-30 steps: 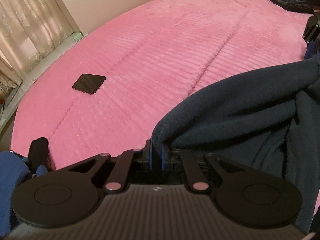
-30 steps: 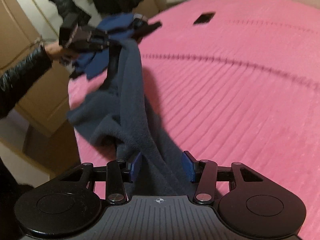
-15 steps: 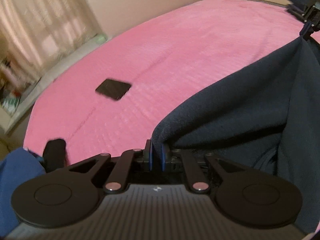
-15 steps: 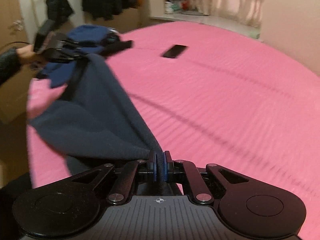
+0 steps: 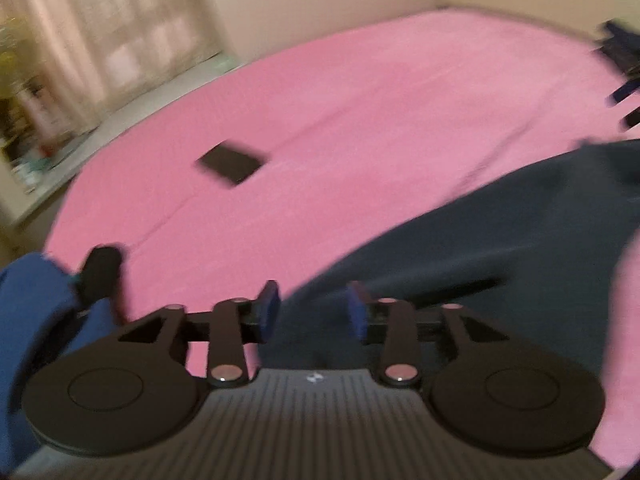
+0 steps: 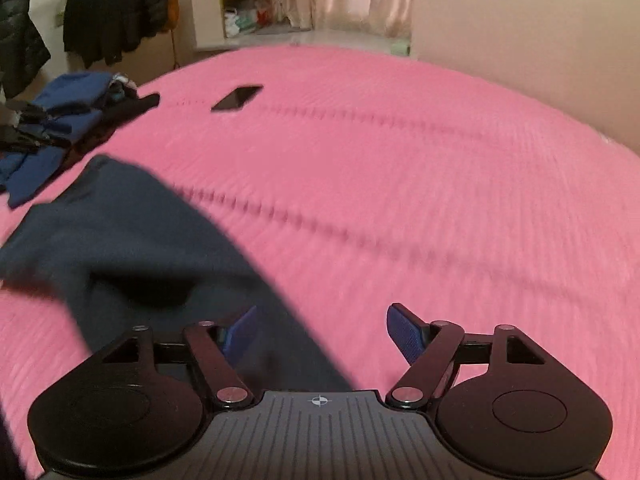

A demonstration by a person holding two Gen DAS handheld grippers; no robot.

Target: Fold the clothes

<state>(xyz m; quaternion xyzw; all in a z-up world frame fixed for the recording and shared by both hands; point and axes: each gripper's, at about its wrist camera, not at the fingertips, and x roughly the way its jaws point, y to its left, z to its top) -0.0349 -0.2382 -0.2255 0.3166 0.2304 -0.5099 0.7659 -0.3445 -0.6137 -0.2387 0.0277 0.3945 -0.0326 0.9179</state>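
A dark navy fleece garment (image 5: 500, 248) lies spread on the pink bed (image 5: 360, 112). It also shows in the right wrist view (image 6: 132, 248). My left gripper (image 5: 312, 310) is open, with the garment's edge lying loose between its blue pads. My right gripper (image 6: 322, 330) is open wide, with the garment's other edge under its left pad and the pink bed (image 6: 420, 184) under the rest. Neither gripper holds the cloth. The left wrist view is motion-blurred.
A small black flat object (image 5: 232, 164) lies on the bed, also in the right wrist view (image 6: 237, 97). A pile of blue clothes (image 6: 60, 120) sits at the bed's left edge. Folded dark clothes (image 5: 622, 46) sit far right. Curtains, shelves and hanging jackets stand beyond.
Both grippers have opened and let go of the navy garment, which has dropped flat onto the bed. Both cameras have swung and pulled back a little.
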